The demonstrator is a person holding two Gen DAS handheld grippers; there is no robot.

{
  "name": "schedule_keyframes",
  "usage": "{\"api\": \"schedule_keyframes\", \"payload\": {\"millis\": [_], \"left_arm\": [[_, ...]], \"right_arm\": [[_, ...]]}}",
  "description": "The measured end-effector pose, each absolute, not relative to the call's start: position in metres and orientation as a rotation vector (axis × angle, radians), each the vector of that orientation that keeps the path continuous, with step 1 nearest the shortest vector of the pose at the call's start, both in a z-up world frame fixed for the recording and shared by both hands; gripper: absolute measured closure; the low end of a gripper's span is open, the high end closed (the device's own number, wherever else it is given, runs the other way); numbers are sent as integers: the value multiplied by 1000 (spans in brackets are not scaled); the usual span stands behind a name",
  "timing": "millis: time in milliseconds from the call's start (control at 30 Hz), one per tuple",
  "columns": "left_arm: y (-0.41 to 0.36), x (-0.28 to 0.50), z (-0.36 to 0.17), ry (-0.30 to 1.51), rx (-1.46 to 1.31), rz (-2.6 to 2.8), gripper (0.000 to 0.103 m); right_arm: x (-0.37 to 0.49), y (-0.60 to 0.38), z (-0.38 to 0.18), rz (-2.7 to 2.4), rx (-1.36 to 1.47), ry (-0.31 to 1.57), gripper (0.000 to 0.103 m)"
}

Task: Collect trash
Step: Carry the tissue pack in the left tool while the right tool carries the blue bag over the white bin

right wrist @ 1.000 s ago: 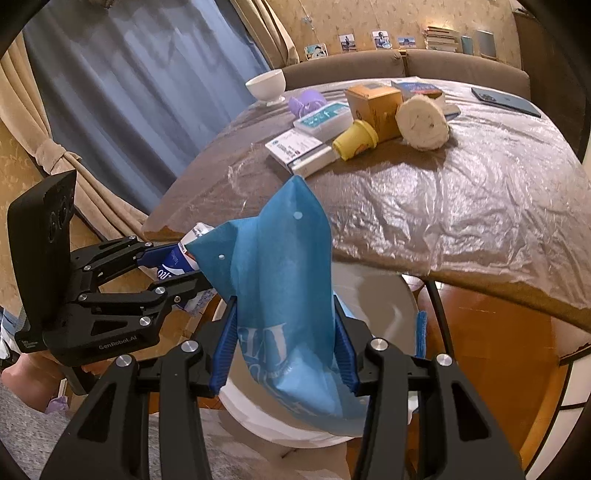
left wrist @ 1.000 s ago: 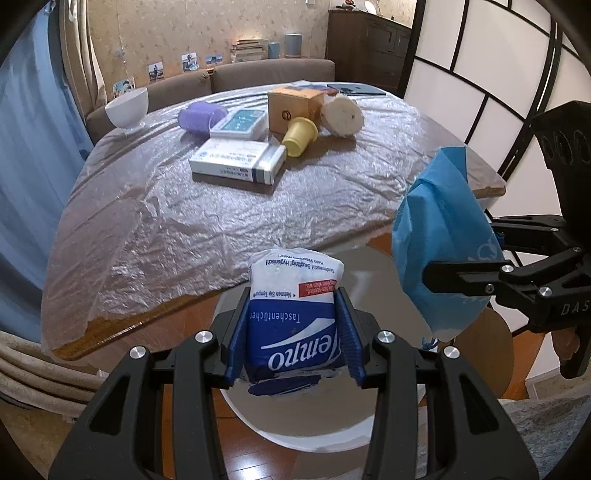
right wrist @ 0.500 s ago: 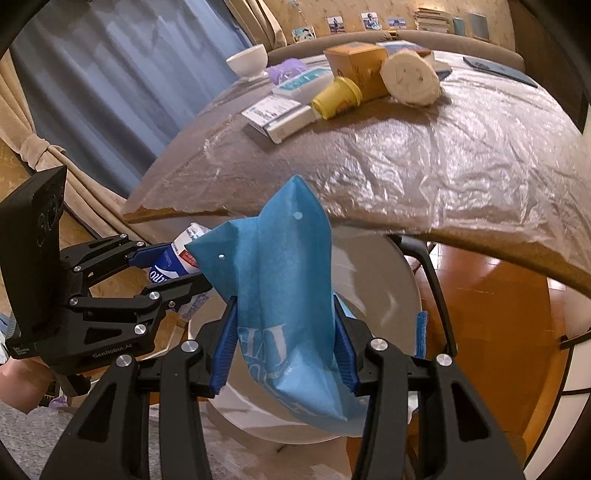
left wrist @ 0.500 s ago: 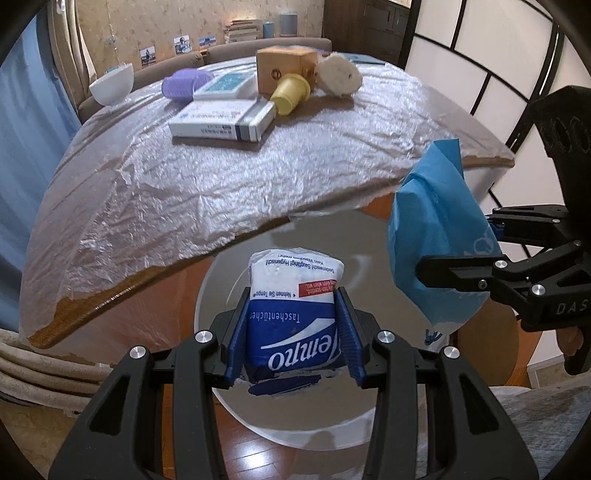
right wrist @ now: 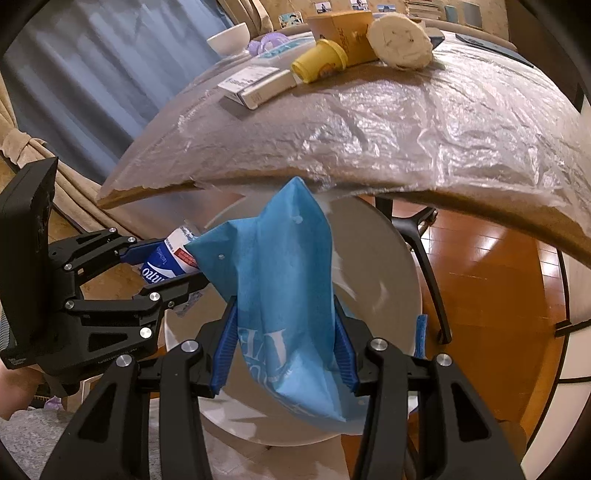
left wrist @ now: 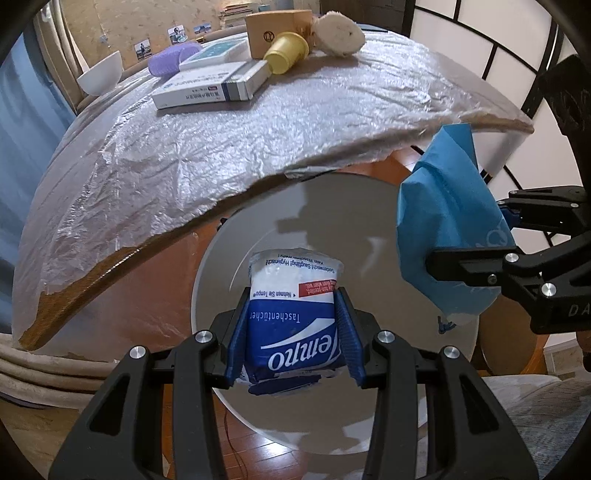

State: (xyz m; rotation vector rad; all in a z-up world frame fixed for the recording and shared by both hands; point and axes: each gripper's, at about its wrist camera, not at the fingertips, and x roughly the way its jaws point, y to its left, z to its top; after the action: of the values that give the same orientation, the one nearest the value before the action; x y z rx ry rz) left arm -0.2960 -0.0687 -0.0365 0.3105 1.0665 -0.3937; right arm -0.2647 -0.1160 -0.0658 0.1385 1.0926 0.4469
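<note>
Round surface, wrapped in crinkled clear plastic film, fills the upper part of both views; its near edge hangs over a white round bin on the wooden floor. Both my tools sit below that edge, tilted steeply down over the bin's open mouth. My right gripper is clamped on a blue plastic bag: the blue fingers press its lower half from both sides, and the crumpled top sticks up past the tips toward the surface edge. My left gripper is clenched on a Tempo tissue pack, fingers pinching its blue end, white end poking forward over the bin. The two tools are side by side, bag just beside the pack. Far back on the surface: white box, brown carton, yellow cup tipped over, white bowl.
</note>
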Motion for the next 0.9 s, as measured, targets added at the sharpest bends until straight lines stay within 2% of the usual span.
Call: {"api": "schedule_keyframes", "payload": {"millis": [900], "left_arm": [[-95, -258, -84, 1135, 359, -371, 58]], "right_arm": [[-249, -108, -110, 411, 142, 1170, 58]]}}
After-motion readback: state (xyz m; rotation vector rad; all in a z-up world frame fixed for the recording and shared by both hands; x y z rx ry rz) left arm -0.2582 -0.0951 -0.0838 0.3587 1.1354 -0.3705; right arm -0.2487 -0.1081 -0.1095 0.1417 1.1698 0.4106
